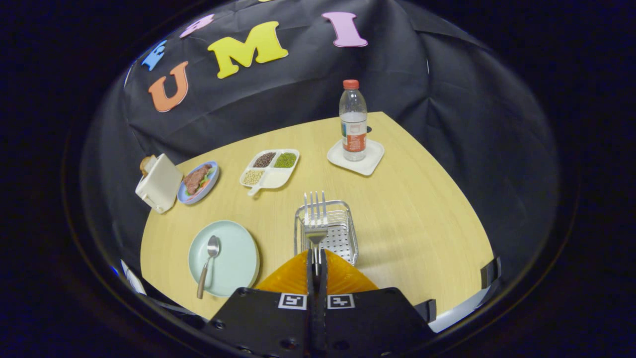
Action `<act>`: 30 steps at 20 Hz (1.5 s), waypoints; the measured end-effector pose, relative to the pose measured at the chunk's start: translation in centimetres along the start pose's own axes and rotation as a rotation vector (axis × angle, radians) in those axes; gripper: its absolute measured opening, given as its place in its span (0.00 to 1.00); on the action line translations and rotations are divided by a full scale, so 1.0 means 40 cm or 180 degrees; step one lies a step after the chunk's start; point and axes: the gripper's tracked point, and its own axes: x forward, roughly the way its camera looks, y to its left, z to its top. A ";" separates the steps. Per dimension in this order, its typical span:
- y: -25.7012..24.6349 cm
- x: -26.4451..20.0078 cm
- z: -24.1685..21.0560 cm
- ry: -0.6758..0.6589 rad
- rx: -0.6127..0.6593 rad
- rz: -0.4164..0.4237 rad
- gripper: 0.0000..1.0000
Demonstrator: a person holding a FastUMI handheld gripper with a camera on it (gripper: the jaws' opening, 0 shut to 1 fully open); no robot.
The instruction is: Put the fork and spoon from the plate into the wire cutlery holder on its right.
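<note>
Two fingers of the gripper [316,258] press together on the handle of a fork [315,226], holding it tines-forward over the wire cutlery holder [348,233] near the table's [422,223] front edge. One spoon [208,263] lies on the pale green plate [238,258] just left of the holder, toward the table's front left corner.

The handle of the shiny metal fork [316,223] is hidden between the fingers [316,266], which are pressed together on it. The fork covers part of the silver wire cutlery holder [343,238]. The near edge of the pale wooden worktop [422,223] is hidden behind the fingers. A brown thing [147,163] behind the cream box [159,183] is half hidden.
</note>
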 end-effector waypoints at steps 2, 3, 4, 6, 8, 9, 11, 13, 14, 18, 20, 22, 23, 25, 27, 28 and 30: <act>-0.001 0.007 0.002 0.0027 0.0038 0.0033 0.01; -0.006 0.012 -0.004 0.0029 0.0052 0.0030 0.01; -0.010 0.013 -0.004 0.0027 0.0070 0.0026 0.01; -0.015 0.007 -0.006 0.0014 0.0056 0.0010 0.01; -0.013 0.001 0.003 -0.0034 0.0054 0.0040 0.06; -0.006 -0.008 -0.001 -0.0062 0.0041 0.0076 0.11; -0.011 -0.019 0.007 -0.0113 0.0051 0.0060 0.06; 0.001 -0.025 0.014 -0.0180 0.0077 0.0106 0.21; -0.002 -0.037 0.017 -0.0196 0.0080 0.0090 0.37; 0.006 -0.081 0.037 -0.0397 0.0024 0.0049 0.58; 0.015 -0.106 0.050 -0.0564 -0.0030 0.0004 0.67; 0.022 -0.137 0.067 -0.0738 -0.0098 -0.0060 0.79; 0.029 -0.155 0.070 -0.0819 -0.0123 -0.0083 0.81; 0.042 -0.190 0.078 -0.0958 -0.0150 -0.0111 0.89; 0.059 -0.225 0.083 -0.1087 -0.0175 -0.0123 0.89; 0.067 -0.240 0.083 -0.1150 -0.0190 -0.0138 0.90; 0.093 -0.264 0.080 -0.1236 -0.0230 -0.0140 0.91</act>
